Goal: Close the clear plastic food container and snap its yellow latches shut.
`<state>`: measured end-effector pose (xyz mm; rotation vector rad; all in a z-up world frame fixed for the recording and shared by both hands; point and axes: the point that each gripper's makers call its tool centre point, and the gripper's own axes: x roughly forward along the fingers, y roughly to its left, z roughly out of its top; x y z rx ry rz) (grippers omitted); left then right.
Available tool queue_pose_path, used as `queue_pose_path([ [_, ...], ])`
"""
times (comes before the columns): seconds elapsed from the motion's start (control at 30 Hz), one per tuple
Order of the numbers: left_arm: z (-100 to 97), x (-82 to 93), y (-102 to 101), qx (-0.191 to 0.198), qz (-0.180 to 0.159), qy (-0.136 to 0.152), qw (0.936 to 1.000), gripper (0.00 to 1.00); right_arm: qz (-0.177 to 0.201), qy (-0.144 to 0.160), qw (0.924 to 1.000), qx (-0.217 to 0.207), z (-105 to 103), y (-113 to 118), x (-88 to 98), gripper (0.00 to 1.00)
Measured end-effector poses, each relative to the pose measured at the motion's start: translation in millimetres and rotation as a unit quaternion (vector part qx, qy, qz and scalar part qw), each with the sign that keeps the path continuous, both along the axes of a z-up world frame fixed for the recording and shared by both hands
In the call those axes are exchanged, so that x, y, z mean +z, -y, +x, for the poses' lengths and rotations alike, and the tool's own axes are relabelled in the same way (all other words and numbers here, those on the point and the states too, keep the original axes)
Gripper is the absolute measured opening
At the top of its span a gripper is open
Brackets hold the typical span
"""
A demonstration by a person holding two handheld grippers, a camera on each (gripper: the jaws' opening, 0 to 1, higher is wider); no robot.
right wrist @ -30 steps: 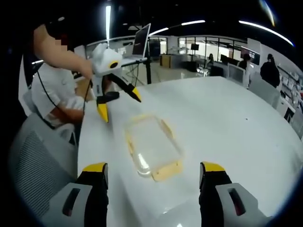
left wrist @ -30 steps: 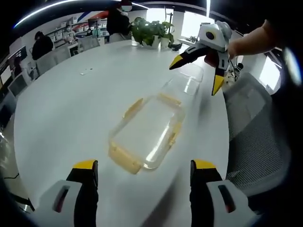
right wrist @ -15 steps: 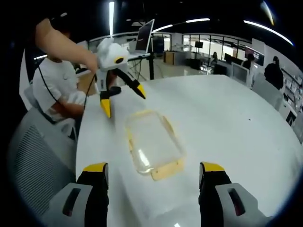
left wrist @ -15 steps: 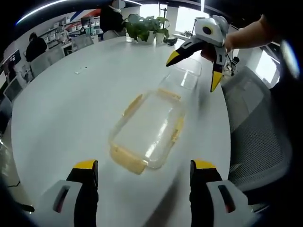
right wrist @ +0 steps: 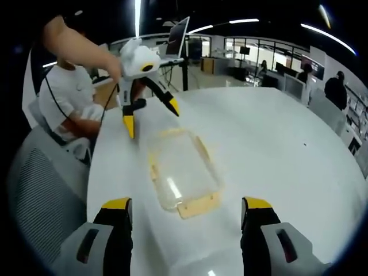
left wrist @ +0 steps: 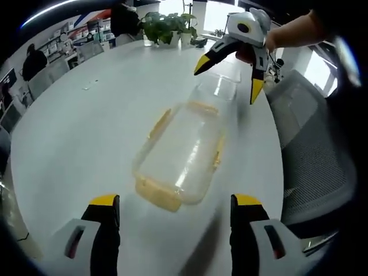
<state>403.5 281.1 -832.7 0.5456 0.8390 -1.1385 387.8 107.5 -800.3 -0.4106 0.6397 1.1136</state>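
Note:
A clear plastic container [left wrist: 181, 152] with yellow latches [left wrist: 158, 195] lies flat on the white table [left wrist: 75, 126]. My left gripper [left wrist: 176, 201] is open and held short of its near end, touching nothing. Beyond its far end lies a second clear plastic piece [left wrist: 221, 86]. Above that piece hovers my right gripper [left wrist: 227, 80], open and held by a hand. From the right gripper view the container [right wrist: 181, 169] lies ahead of my open right gripper [right wrist: 187, 204]. The left gripper [right wrist: 152, 119] hangs open past the far end. Whether the lid sits on the container I cannot tell.
A potted plant [left wrist: 164, 26] stands at the table's far edge. A grey mesh chair [left wrist: 310, 144] sits by the table's right side. A seated person in white [right wrist: 63, 103] and a screen on a stand [right wrist: 175, 40] are beyond the table edge.
Both views have shifted a little with the hands, and the two grippers hover slightly nearer the container. Both stay open; the container has not moved.

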Motion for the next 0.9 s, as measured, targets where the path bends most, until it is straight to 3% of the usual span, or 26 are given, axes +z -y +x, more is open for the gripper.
queue_pose_path([
  [0.9, 7.3, -6.9, 4.7, -0.077, 0.027, 0.010, 0.9966, 0.77, -0.047, -0.012, 0.9980, 0.041, 5.9, -5.1, -15.4, 0.75],
])
